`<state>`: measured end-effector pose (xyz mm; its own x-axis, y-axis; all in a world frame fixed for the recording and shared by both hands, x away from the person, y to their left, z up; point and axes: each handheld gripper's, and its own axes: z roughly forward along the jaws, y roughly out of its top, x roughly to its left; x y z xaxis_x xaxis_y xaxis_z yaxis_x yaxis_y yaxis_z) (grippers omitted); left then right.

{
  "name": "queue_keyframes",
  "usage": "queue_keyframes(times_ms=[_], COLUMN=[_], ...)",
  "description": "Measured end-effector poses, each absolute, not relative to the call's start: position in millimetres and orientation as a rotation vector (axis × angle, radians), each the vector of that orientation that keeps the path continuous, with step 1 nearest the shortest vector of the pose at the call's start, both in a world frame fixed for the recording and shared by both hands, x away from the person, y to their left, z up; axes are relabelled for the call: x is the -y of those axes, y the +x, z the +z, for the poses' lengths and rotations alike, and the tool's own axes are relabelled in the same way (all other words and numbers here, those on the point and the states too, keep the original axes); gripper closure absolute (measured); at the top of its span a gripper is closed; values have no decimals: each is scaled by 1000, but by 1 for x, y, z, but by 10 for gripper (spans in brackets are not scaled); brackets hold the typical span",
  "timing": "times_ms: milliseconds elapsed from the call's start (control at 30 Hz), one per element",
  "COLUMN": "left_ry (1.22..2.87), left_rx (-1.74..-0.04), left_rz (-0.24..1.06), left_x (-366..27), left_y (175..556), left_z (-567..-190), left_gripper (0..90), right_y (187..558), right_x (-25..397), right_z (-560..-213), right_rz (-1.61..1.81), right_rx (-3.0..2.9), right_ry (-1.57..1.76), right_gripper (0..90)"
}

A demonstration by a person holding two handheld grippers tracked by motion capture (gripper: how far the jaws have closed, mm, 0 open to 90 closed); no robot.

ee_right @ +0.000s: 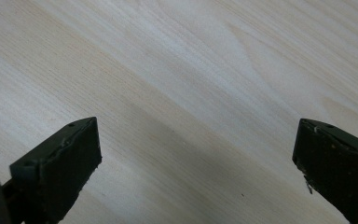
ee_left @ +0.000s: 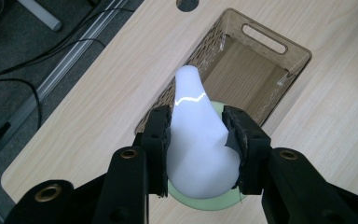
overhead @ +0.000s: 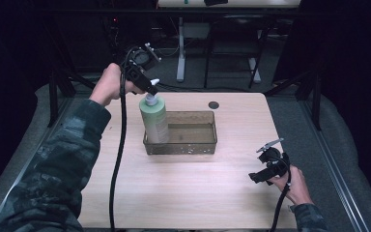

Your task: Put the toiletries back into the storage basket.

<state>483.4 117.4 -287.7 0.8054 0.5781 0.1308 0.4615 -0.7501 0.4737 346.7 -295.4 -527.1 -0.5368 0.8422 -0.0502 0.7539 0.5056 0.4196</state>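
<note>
1. The green pump bottle stands upright in the left end of the brown see-through bin, which sits near the middle of the wooden table.
2. Your left gripper is clamped on the bottle's white pump head, one jaw pressed to each side of it, with the spout pointing away from you over the bin.
3. Judging from this, you are either setting the bottle into the bin or about to lift it out; the pictures cannot tell which.
4. Either way, the next move calls for a straight vertical path so the base clears the bin wall.
5. Your right gripper rests low over bare table at the near right, jaws spread wide and holding nothing.
</note>
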Motion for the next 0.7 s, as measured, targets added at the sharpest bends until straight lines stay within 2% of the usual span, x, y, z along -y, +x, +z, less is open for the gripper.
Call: queue_keyframes(times_ms=[700], left_ry=[2590], left_rx=[-778], left_rz=[360], left_x=[-121], left_y=[482], left_z=[-300], left_gripper=[632], right_y=[346], right_x=[296], right_z=[-527], right_rz=[513], right_rx=[-2501], right_ry=[1351], right_gripper=[4])
